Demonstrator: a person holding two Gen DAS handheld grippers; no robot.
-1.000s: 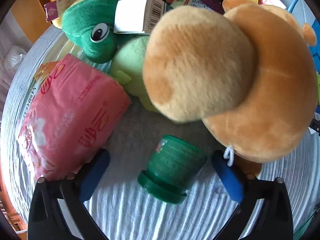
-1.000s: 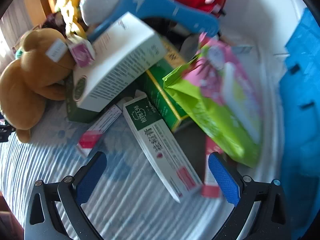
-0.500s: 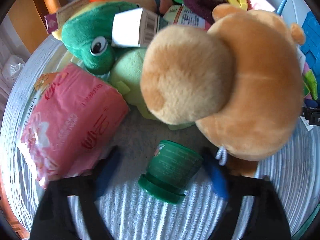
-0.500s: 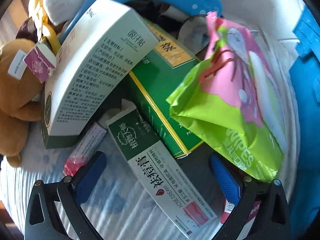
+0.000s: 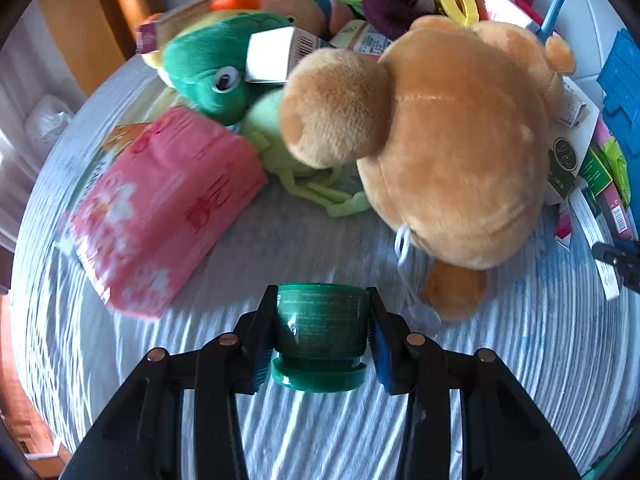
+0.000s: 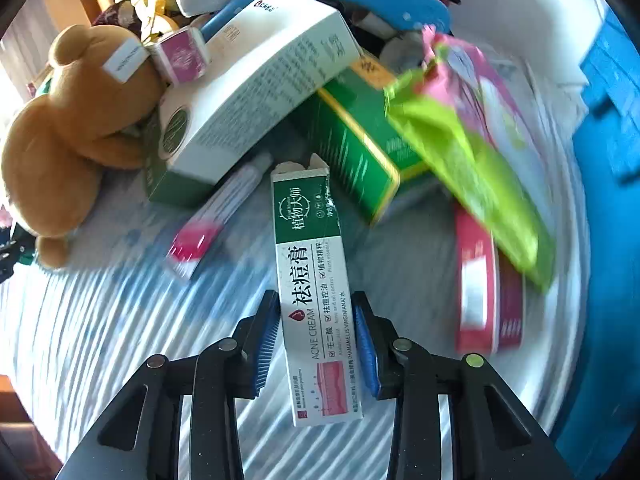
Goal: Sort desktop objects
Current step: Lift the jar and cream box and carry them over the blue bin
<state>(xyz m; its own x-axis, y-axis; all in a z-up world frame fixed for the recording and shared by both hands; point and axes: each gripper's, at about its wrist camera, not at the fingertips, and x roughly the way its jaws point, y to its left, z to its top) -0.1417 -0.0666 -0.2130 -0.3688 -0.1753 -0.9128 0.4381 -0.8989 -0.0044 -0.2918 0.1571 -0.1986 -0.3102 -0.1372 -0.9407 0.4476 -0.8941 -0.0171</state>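
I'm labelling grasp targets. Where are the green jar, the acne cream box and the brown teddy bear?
green jar (image 5: 322, 320): left wrist view, on its ribbed side wall.
acne cream box (image 6: 316, 312): right wrist view, on its printed front face.
brown teddy bear (image 5: 452, 152): left wrist view, on its body.

The left gripper (image 5: 322, 334) points steeply downward, its two black arms converging from the bottom of its view. Its jaws have just been closing, and the blue pads (image 5: 262, 354) now press on either side of a small green jar (image 5: 322, 326), which sits squarely between them. The right gripper (image 6: 316, 340) is tilted down just as steeply. Its jaws have also just been closing; they now stand narrow around a long acne cream box (image 6: 316, 300) that runs lengthwise between them, the pads apparently touching its sides, though blur makes contact hard to confirm.
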